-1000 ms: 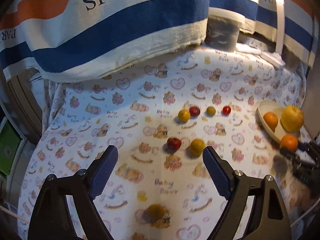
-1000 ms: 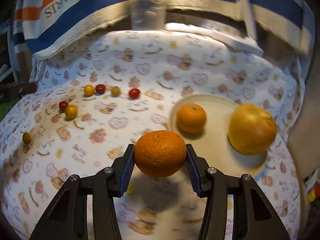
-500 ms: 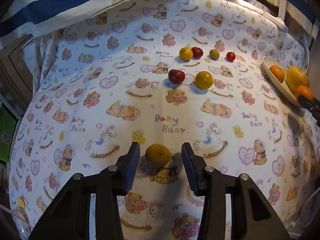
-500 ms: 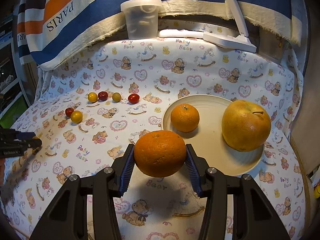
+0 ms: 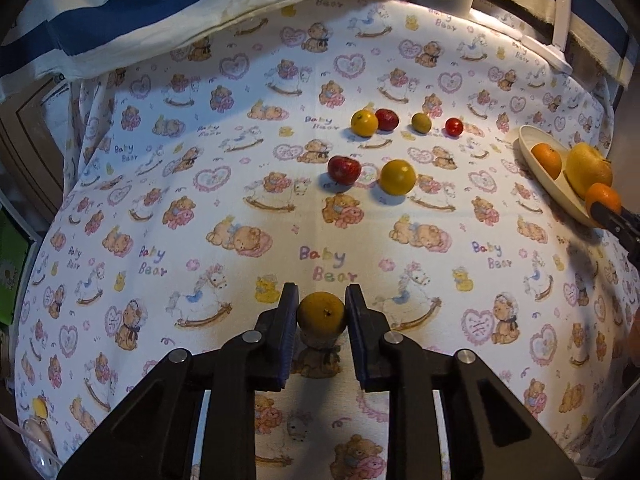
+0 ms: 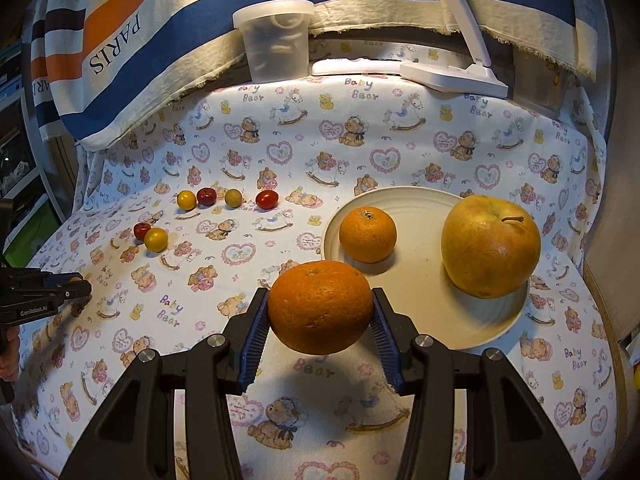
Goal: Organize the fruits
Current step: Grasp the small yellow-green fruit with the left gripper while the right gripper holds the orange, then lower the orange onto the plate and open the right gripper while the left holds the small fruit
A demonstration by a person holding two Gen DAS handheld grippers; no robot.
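Note:
My left gripper [image 5: 321, 314] is shut on a small dark-yellow fruit [image 5: 321, 312] just above the cloth. My right gripper [image 6: 320, 308] is shut on a large orange [image 6: 320, 306] and holds it above the cloth, just left of the cream plate [image 6: 424, 280]. The plate holds a smaller orange [image 6: 367, 234] and a big yellow apple [image 6: 490, 245]. Several small red and yellow fruits lie on the cloth: a row of them [image 5: 406, 122] and a nearer red and yellow pair [image 5: 370, 172].
A clear lidded tub [image 6: 276, 40] and a white lamp base [image 6: 452, 74] stand at the back under a striped towel [image 6: 132, 36]. The plate also shows at the right edge of the left wrist view [image 5: 560, 188].
My left gripper dropped to the cloth and closed its jaws on the small yellow fruit. My right gripper keeps the orange and has barely moved.

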